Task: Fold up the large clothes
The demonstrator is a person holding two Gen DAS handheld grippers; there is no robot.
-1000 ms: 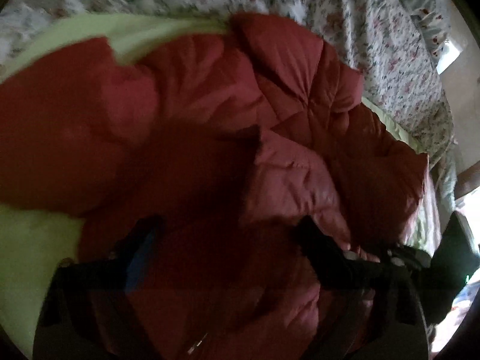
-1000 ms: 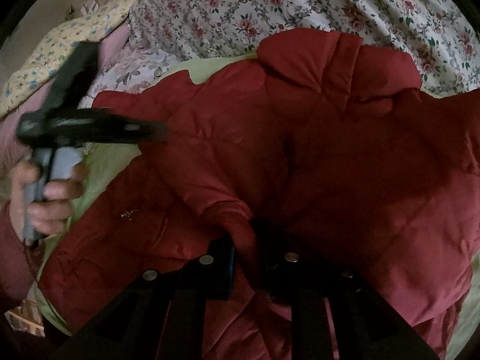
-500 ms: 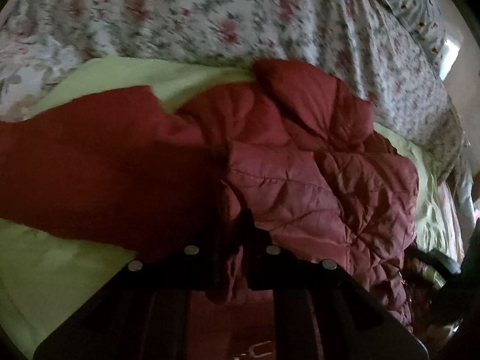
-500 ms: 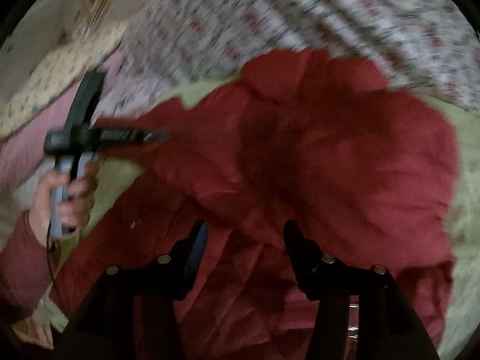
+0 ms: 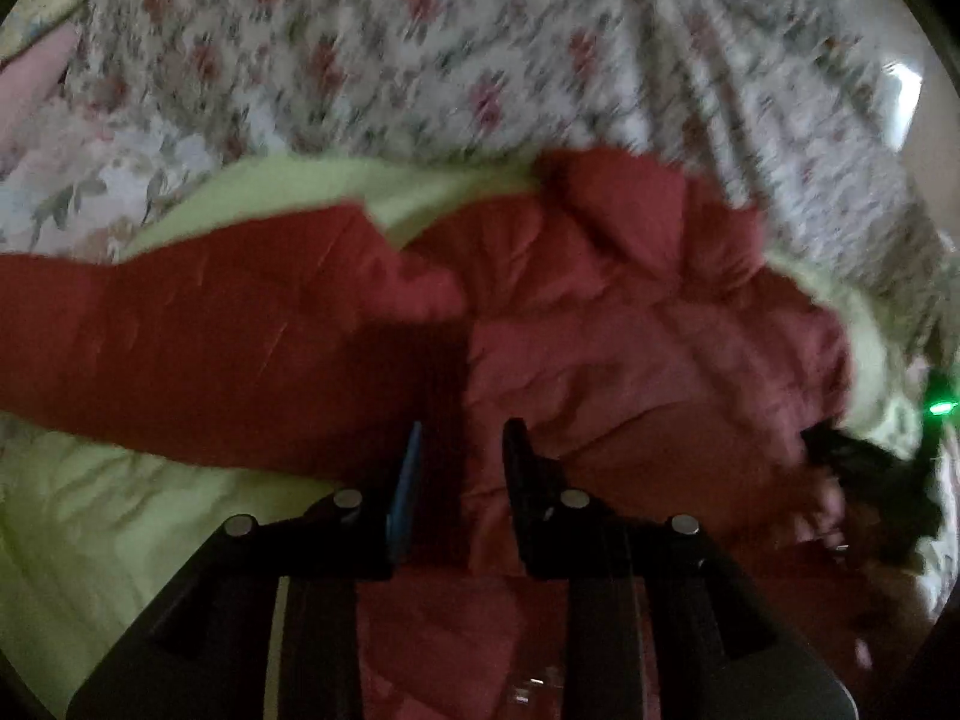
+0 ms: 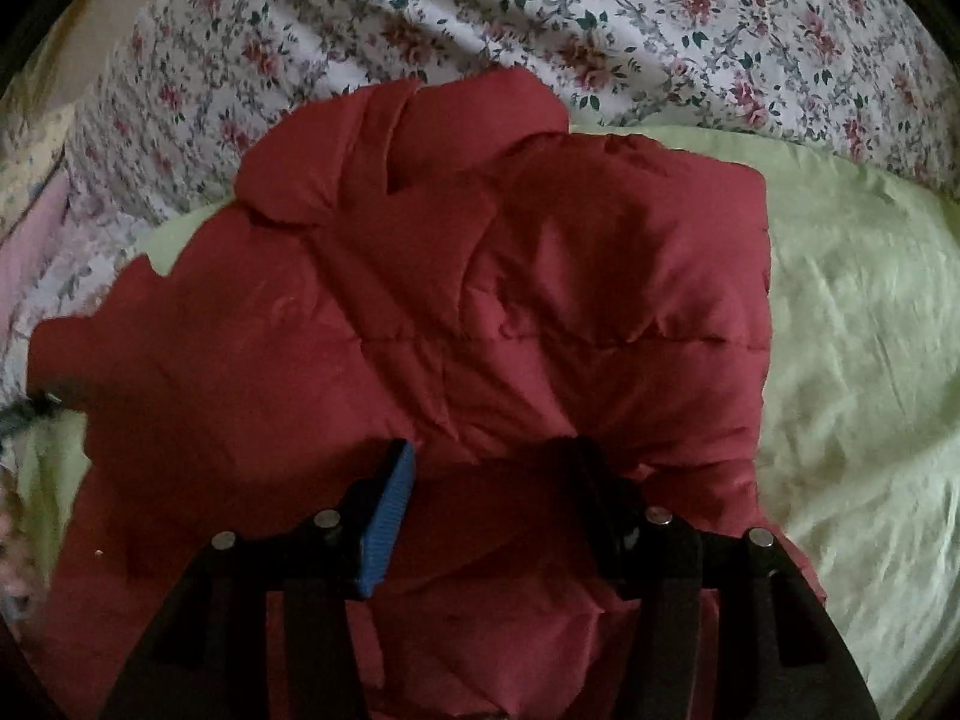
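Left gripper point(image 5: 462, 438) opening, above red jacket point(image 5: 600, 330).

I see a pale green sheet point(image 6: 852, 312) spread flat and lightly creased. Behind it, along its far edge, lies a white quilt printed with red roses point(image 6: 630, 18), rumpled into folds. At the sheet's far left corner a pink cloth point(image 5: 36, 78) shows, and beside that a yellow-patterned fabric point(image 6: 30, 168).
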